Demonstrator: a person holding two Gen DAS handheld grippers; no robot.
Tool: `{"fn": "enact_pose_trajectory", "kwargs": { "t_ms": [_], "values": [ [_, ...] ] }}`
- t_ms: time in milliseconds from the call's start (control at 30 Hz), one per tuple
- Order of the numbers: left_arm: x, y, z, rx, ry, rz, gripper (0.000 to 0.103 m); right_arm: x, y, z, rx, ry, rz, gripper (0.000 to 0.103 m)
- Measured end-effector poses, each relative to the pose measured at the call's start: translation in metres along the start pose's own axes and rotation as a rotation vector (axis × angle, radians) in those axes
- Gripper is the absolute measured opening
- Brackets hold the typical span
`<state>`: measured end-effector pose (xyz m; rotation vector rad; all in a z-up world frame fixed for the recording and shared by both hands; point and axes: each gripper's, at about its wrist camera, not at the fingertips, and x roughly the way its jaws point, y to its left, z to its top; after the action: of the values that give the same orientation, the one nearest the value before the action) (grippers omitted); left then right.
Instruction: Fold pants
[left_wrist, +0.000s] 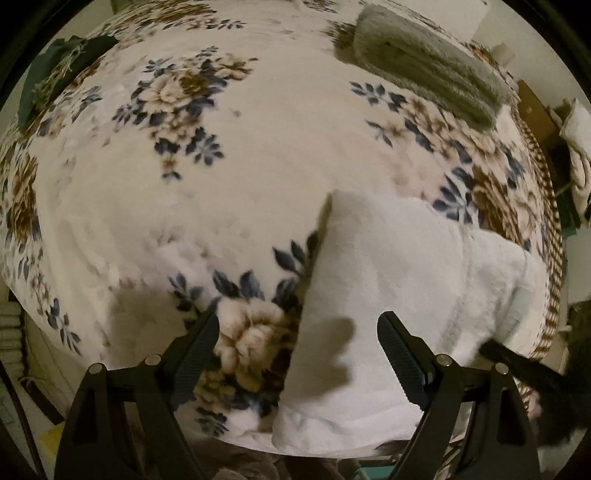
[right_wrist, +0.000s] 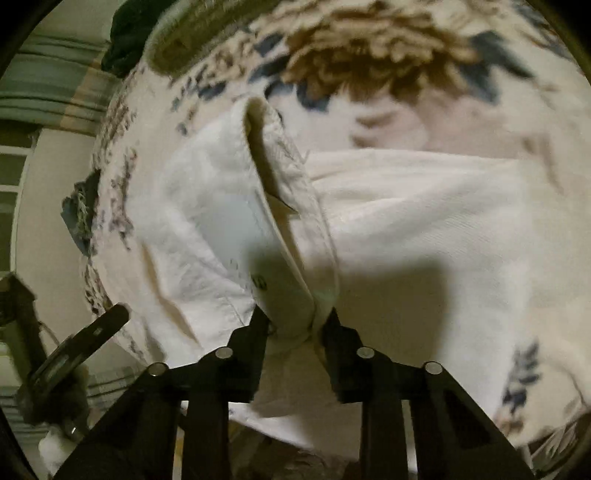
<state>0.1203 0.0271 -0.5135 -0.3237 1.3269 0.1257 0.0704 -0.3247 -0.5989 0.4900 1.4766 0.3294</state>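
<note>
White pants (left_wrist: 391, 295) lie on a floral blanket (left_wrist: 221, 147), at the lower right of the left wrist view. My left gripper (left_wrist: 297, 345) is open and empty, hovering over the pants' left edge, one finger above the blanket and one above the cloth. In the right wrist view the pants (right_wrist: 424, 229) fill the middle, with the waistband (right_wrist: 288, 206) raised as a fold. My right gripper (right_wrist: 295, 319) is shut on the waistband near its button end.
A folded grey-green towel-like cloth (left_wrist: 424, 62) lies at the far right of the blanket. A dark green cloth (left_wrist: 55, 74) sits at the far left corner. The blanket's patterned edge (left_wrist: 550, 258) runs down the right. The other gripper's black body (right_wrist: 74, 354) shows at lower left.
</note>
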Motion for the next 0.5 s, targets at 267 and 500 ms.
{"fn": "enact_pose_trajectory", "kwargs": {
  "t_ms": [267, 500],
  "values": [
    [0.007, -0.028, 0.01, 0.03, 0.023, -0.06, 0.087, -0.107, -0.047, -0.028, 0.125, -0.123, -0.074, 0.026],
    [0.035, -0.081, 0.01, 0.101, 0.081, -0.121, 0.087, -0.13, -0.148, -0.042, 0.306, -0.146, -0.221, 0.025]
  ]
}}
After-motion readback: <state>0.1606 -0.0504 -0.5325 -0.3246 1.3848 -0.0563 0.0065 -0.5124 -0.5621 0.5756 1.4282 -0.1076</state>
